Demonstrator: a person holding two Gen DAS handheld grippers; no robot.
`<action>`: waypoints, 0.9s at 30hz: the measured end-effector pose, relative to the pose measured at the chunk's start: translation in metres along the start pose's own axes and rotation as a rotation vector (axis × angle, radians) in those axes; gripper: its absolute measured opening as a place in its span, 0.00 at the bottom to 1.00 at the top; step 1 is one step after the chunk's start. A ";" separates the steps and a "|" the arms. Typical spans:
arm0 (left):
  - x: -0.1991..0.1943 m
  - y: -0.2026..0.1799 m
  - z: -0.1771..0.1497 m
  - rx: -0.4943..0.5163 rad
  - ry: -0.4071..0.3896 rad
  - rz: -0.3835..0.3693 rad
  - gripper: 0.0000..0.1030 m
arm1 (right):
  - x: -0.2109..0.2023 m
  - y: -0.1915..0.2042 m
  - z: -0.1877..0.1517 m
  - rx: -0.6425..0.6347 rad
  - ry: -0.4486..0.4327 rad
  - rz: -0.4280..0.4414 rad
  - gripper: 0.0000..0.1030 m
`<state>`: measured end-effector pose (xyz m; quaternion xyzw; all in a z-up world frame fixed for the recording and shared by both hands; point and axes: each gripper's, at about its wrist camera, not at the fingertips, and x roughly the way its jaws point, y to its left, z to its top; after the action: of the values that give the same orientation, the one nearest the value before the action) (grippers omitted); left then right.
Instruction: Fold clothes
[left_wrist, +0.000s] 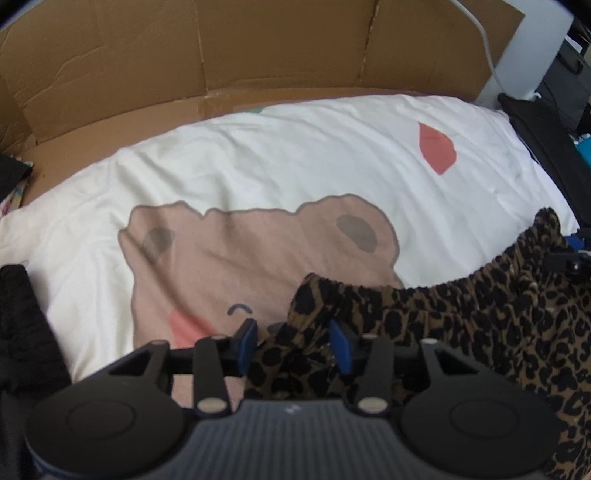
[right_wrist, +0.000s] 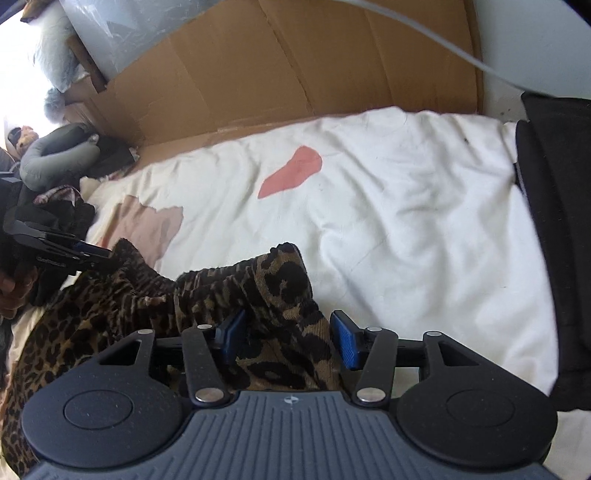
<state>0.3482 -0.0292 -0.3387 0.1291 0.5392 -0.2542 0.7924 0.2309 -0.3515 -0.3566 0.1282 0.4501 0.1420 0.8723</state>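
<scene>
Nearest the lens in the left wrist view: the left gripper (left_wrist: 293, 341), its blue pads (left_wrist: 248, 340) set a moderate gap apart with one end of the leopard-print garment (left_wrist: 480, 325) bunched between them. Whether the pads actually pinch the cloth: cannot tell. Same in the right wrist view: the right gripper (right_wrist: 288, 338), blue pads (right_wrist: 345, 341) parted about as far, the other end of the leopard-print garment (right_wrist: 207, 291) humped up between them; grip likewise cannot be judged.

Largest thing under all this: a white duvet (left_wrist: 295, 155) printed with one big pinkish bear face (left_wrist: 236, 251) and one red patch (left_wrist: 437, 153). Behind it, a flattened cardboard sheet (left_wrist: 221, 48) standing against the wall. Dark clothing piled at the duvet's left edge (left_wrist: 22, 325) and a black fabric mass along its right edge (right_wrist: 554, 221).

One garment only, long axis running side to side between the two grippers, gathered elastic edge (left_wrist: 461, 277) on the far side, facing the cardboard, and the rest hanging toward the cameras. Both grippers pointing forward over the duvet, roughly level, well apart. Left gripper (right_wrist: 88, 254) seen side-on from the right wrist view, touching the garment's left end.
</scene>
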 end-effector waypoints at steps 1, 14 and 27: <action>0.001 0.002 -0.001 -0.015 0.004 -0.020 0.48 | 0.002 0.001 -0.001 -0.003 0.003 0.002 0.45; -0.032 0.012 -0.013 -0.062 -0.141 -0.055 0.11 | -0.019 0.014 0.019 -0.035 -0.083 -0.063 0.13; -0.032 0.014 0.010 -0.082 -0.149 0.030 0.10 | 0.014 0.027 0.053 -0.052 0.012 -0.178 0.12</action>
<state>0.3538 -0.0140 -0.3067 0.0853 0.4869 -0.2290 0.8386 0.2783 -0.3264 -0.3280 0.0640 0.4608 0.0763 0.8819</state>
